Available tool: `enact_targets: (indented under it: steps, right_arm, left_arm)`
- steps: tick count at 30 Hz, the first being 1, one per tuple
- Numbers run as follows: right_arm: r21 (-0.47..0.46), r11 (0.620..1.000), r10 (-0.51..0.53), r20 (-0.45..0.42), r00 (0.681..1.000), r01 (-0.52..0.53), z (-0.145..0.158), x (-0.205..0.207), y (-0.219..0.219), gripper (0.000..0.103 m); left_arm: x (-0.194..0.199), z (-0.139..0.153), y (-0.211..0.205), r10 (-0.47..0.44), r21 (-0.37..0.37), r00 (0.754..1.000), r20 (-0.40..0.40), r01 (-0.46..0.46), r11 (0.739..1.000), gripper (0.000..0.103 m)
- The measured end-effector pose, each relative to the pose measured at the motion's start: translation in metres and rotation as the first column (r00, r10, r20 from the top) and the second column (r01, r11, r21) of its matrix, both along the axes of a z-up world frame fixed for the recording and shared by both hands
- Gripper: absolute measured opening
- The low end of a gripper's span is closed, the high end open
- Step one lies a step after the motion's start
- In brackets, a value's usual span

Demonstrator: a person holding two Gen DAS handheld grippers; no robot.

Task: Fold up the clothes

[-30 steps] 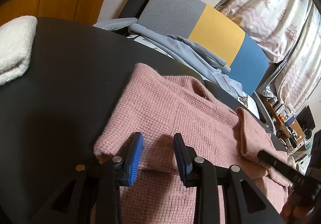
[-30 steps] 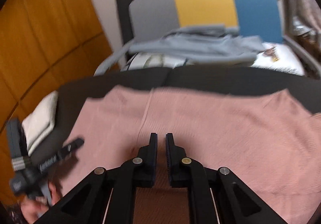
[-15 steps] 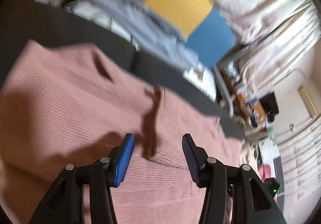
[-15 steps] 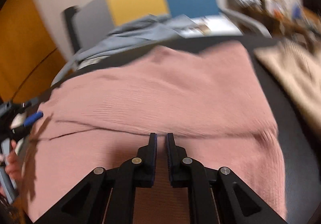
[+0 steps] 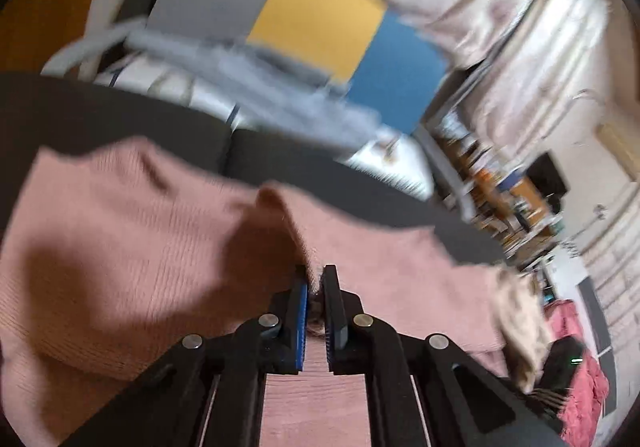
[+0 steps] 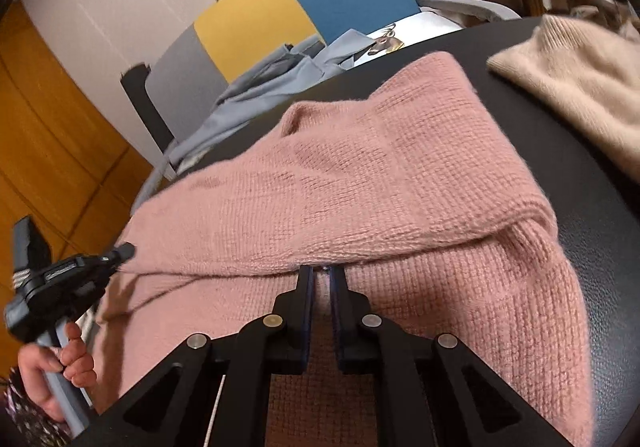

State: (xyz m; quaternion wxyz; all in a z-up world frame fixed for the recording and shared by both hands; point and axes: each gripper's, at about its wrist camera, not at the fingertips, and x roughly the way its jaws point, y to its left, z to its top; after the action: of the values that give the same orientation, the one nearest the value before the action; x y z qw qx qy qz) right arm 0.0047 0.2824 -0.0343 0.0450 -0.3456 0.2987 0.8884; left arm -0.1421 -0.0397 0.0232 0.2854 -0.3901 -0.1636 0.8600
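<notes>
Black table (image 6: 600, 207), colour-block chair behind. The pink sweater (image 6: 400, 187) lies half-folded across it; the left gripper (image 5: 316, 279) has just clamped a lifted edge, the right gripper (image 6: 322, 279) pinches the fold. Carry both level, edges aligned.

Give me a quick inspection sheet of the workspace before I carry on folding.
Surface: black table, mostly covered.
Job's things: pink knit sweater spread out, one layer folded over.
Clutter: beige sweater at the table's far right.
Grippers: left gripper has just closed, pinching a raised sweater edge; right gripper shut on the sweater's fold edge.
Cables: nothing seen.
Surroundings: grey, yellow and blue chair with grey-blue garment draped; curtains; wooden panelling.
</notes>
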Motion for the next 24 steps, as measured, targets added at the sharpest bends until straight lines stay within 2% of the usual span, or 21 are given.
enact_targets:
  steps: [3, 5, 7, 9, 13, 16, 18, 21, 24]
  right_arm:
    - [-0.036, 0.999, -0.023, -0.021, 1.000, 0.022, 0.006, 0.007, 0.004, 0.009]
    - [-0.032, 0.999, -0.002, -0.002, 1.000, 0.002, 0.006, 0.005, 0.003, 0.009]
    - [-0.018, 0.999, -0.027, 0.013, 1.000, 0.027, 0.008, 0.002, 0.008, 0.008]
    - [-0.003, 0.999, -0.052, 0.027, 0.998, 0.052, 0.011, -0.001, 0.014, 0.008]
    - [0.020, 0.984, -0.179, 0.033, 0.983, 0.179, 0.015, 0.013, 0.042, 0.008]
    - [-0.050, 0.976, -0.209, 0.045, 0.977, 0.211, 0.004, 0.022, 0.063, 0.003]
    - [-0.091, 0.972, -0.213, 0.040, 0.976, 0.216, 0.002, 0.027, 0.068, 0.003]
    - [-0.095, 0.984, -0.147, 0.038, 0.988, 0.150, 0.015, 0.033, 0.060, 0.008]
    - [0.041, 0.999, -0.032, 0.006, 0.999, 0.031, 0.038, 0.040, 0.031, 0.008]
  left_arm:
    - [0.009, 0.022, -0.009, -0.040, 0.051, 0.998, -0.045, 0.042, 0.998, 0.005]
    - [0.012, 0.028, -0.009, -0.060, 0.032, 0.996, -0.061, 0.062, 0.998, 0.006]
    - [0.013, 0.023, -0.011, -0.069, 0.005, 0.996, -0.063, 0.069, 0.998, 0.006]
    - [0.012, 0.009, -0.020, -0.044, -0.022, 0.998, -0.047, 0.043, 0.999, 0.006]
    - [0.005, -0.033, -0.032, 0.014, -0.096, 1.000, -0.002, -0.014, 0.995, 0.006]
    - [0.003, -0.067, -0.033, 0.018, -0.147, 0.999, 0.041, -0.012, 0.989, 0.008]
    - [0.002, -0.071, -0.044, 0.043, -0.027, 0.996, 0.076, -0.041, 0.999, 0.012]
    - [0.006, -0.078, -0.052, 0.059, 0.055, 0.994, 0.087, -0.064, 0.996, 0.014]
    - [0.007, -0.079, -0.053, 0.057, 0.067, 0.995, 0.084, -0.063, 0.996, 0.015]
